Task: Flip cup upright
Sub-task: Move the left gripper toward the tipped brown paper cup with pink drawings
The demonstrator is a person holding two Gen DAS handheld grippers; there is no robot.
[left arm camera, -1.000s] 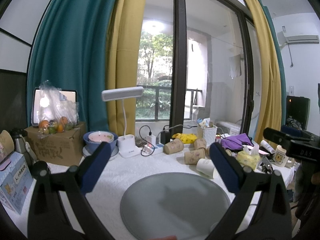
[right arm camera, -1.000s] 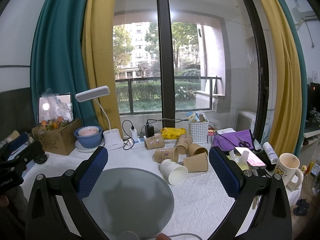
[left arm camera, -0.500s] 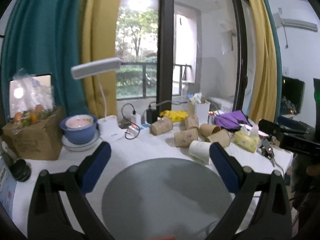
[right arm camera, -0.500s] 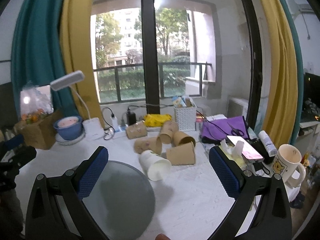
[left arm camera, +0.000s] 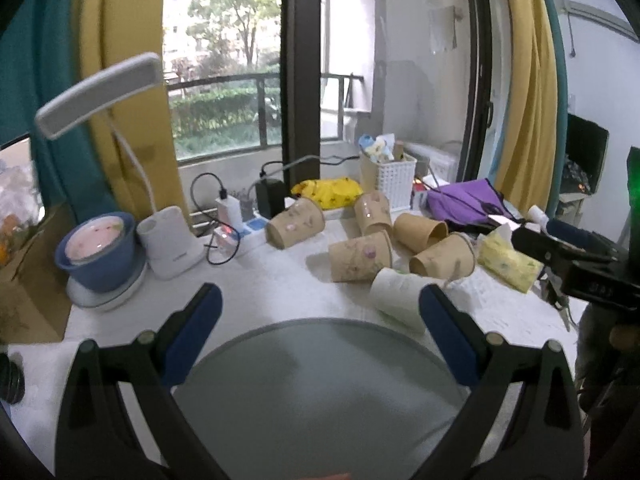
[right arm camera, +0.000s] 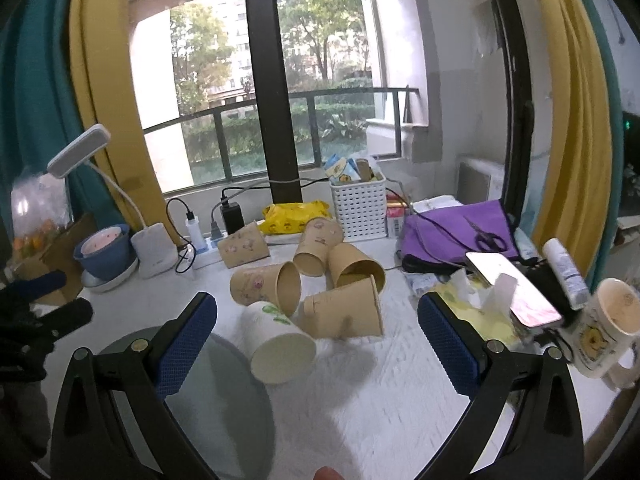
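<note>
White paper cup (right arm camera: pixel 280 340) on its side, mouth toward the right camera, resting at the rim of the grey round mat (right arm camera: pixel 192 400); five brown paper cups (right arm camera: pixel 266 286) tipped over just behind it, some touching; none upright, so the whole flip left to do, by the look of it. Right gripper (right arm camera: pixel 316 320) spread wide, holding nothing, lined up on the white cup but not touching; left gripper (left arm camera: pixel 320 316) likewise wide and bare, above the mat, with the white cup (left arm camera: pixel 396 294) beside its right finger. Open cloth in front and to the right of the cup, good room for approach; tissue pack (right arm camera: pixel 480 312), phone (right arm camera: pixel 512 288) and mug (right arm camera: pixel 604 328) crowding the right edge; brown cups close behind, likely to get nudged.
</note>
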